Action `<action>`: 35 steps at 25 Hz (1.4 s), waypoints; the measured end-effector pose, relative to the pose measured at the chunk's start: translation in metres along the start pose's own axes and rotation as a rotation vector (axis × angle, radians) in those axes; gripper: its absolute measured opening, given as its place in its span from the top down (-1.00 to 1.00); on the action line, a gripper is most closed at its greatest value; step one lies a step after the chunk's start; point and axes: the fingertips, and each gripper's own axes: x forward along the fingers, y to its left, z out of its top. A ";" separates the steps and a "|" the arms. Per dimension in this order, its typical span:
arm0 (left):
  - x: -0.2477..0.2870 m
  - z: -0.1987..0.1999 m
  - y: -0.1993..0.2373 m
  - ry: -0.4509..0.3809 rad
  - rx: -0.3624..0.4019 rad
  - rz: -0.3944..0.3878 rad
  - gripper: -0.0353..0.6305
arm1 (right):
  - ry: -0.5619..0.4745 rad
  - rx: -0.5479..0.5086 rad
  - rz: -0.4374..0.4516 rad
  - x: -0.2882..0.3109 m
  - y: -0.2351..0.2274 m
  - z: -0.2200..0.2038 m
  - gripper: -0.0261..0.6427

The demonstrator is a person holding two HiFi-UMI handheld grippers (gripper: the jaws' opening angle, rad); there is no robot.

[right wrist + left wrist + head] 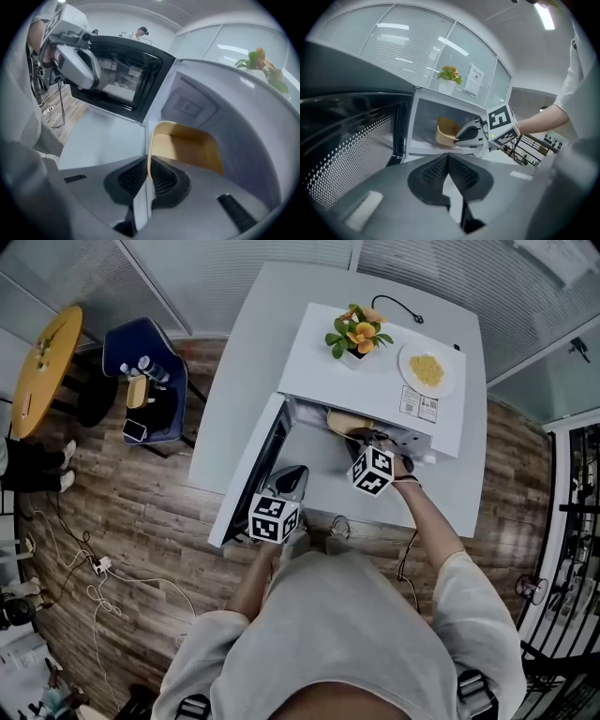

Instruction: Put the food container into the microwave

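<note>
Tan food container (187, 147) rim in right tool (148, 159), inside microwave (243, 117).

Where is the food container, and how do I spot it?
Find the big white microwave on the white table, with its door swung open. Look inside: the food container is the tan open tub, pinched at its rim by the right gripper. The flowers and the plate sit on top of the microwave instead.

Soft, even overhead light is filling the room. A ceiling light strip (544, 15) is glaring above and to the right of the left hand-held gripper (448, 157). Both gripper views are bowing toward black-vignetted edges, and surfaces nearest each lens are blurring.
</note>
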 end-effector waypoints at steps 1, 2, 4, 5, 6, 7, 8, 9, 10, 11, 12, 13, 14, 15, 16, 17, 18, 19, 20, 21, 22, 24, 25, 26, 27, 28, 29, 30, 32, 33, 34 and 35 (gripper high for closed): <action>0.000 0.000 0.000 -0.001 -0.003 0.001 0.86 | 0.003 0.005 -0.008 0.001 -0.003 0.000 0.85; 0.000 0.000 0.000 -0.001 -0.006 0.002 0.86 | 0.006 0.009 -0.016 0.002 -0.006 -0.001 0.85; -0.001 0.001 0.000 -0.002 -0.010 0.003 0.86 | 0.014 0.013 -0.039 0.005 -0.013 -0.003 0.85; -0.001 0.001 0.000 -0.001 -0.011 0.004 0.86 | 0.019 0.014 -0.050 0.006 -0.015 -0.003 0.85; -0.001 0.001 0.001 -0.001 -0.011 0.005 0.86 | 0.024 0.016 -0.060 0.006 -0.018 -0.004 0.85; -0.001 0.000 0.001 -0.001 -0.011 0.007 0.86 | 0.028 0.016 -0.071 0.007 -0.020 -0.005 0.85; -0.001 0.000 0.002 -0.001 -0.012 0.008 0.86 | 0.032 0.017 -0.081 0.008 -0.022 -0.007 0.85; -0.001 0.000 0.003 0.000 -0.012 0.010 0.86 | 0.037 0.020 -0.091 0.009 -0.025 -0.008 0.85; -0.001 -0.001 0.003 0.001 -0.012 0.011 0.87 | 0.040 0.026 -0.100 0.011 -0.027 -0.009 0.85; -0.002 -0.002 0.004 0.003 -0.012 0.012 0.86 | 0.044 0.033 -0.109 0.012 -0.029 -0.010 0.85; -0.002 -0.002 0.004 0.005 -0.013 0.013 0.86 | 0.046 0.040 -0.117 0.013 -0.031 -0.011 0.85; -0.001 -0.003 0.005 0.006 -0.013 0.014 0.86 | 0.048 0.045 -0.123 0.015 -0.033 -0.011 0.85; -0.001 -0.003 0.005 0.007 -0.013 0.015 0.86 | 0.048 0.050 -0.127 0.016 -0.035 -0.012 0.85; -0.001 -0.003 0.006 0.007 -0.013 0.016 0.86 | 0.049 0.053 -0.130 0.017 -0.037 -0.013 0.85; -0.001 -0.004 0.006 0.008 -0.014 0.018 0.86 | 0.049 0.056 -0.132 0.019 -0.038 -0.013 0.85; -0.001 -0.004 0.007 0.008 -0.015 0.020 0.86 | 0.050 0.059 -0.131 0.020 -0.039 -0.013 0.85; -0.002 -0.004 0.007 0.008 -0.016 0.021 0.86 | 0.050 0.059 -0.128 0.021 -0.039 -0.013 0.85; -0.002 -0.004 0.008 0.008 -0.016 0.023 0.87 | 0.051 0.058 -0.124 0.023 -0.040 -0.013 0.85; -0.002 -0.004 0.008 0.009 -0.017 0.023 0.86 | 0.051 0.054 -0.121 0.024 -0.040 -0.013 0.85; -0.002 -0.005 0.008 0.010 -0.017 0.023 0.86 | 0.053 0.049 -0.119 0.025 -0.040 -0.013 0.85; -0.002 -0.004 0.008 0.010 -0.017 0.022 0.86 | 0.054 0.044 -0.118 0.026 -0.040 -0.013 0.85; -0.003 -0.004 0.009 0.011 -0.016 0.022 0.86 | 0.057 0.040 -0.119 0.028 -0.041 -0.012 0.85; -0.003 -0.005 0.009 0.011 -0.017 0.023 0.86 | 0.058 0.040 -0.120 0.029 -0.042 -0.012 0.85; -0.003 -0.005 0.009 0.011 -0.018 0.024 0.86 | 0.059 0.041 -0.120 0.030 -0.042 -0.012 0.85; -0.003 -0.005 0.009 0.011 -0.019 0.024 0.86 | 0.060 0.041 -0.119 0.030 -0.042 -0.012 0.85; -0.003 -0.005 0.010 0.012 -0.020 0.025 0.86 | 0.060 0.040 -0.120 0.031 -0.042 -0.012 0.85; -0.003 -0.005 0.010 0.012 -0.021 0.026 0.86 | 0.060 0.038 -0.122 0.031 -0.042 -0.011 0.85; -0.004 -0.005 0.011 0.011 -0.021 0.027 0.86 | 0.060 0.038 -0.125 0.032 -0.042 -0.011 0.85; -0.003 -0.004 0.012 0.010 -0.021 0.029 0.86 | 0.060 0.042 -0.128 0.034 -0.042 -0.011 0.85; -0.003 -0.005 0.012 0.010 -0.021 0.030 0.86 | 0.059 0.042 -0.127 0.035 -0.042 -0.011 0.85; -0.002 -0.005 0.013 0.010 -0.021 0.031 0.86 | 0.058 0.042 -0.126 0.036 -0.042 -0.012 0.85; -0.002 -0.005 0.013 0.009 -0.022 0.033 0.86 | 0.057 0.041 -0.125 0.036 -0.042 -0.012 0.85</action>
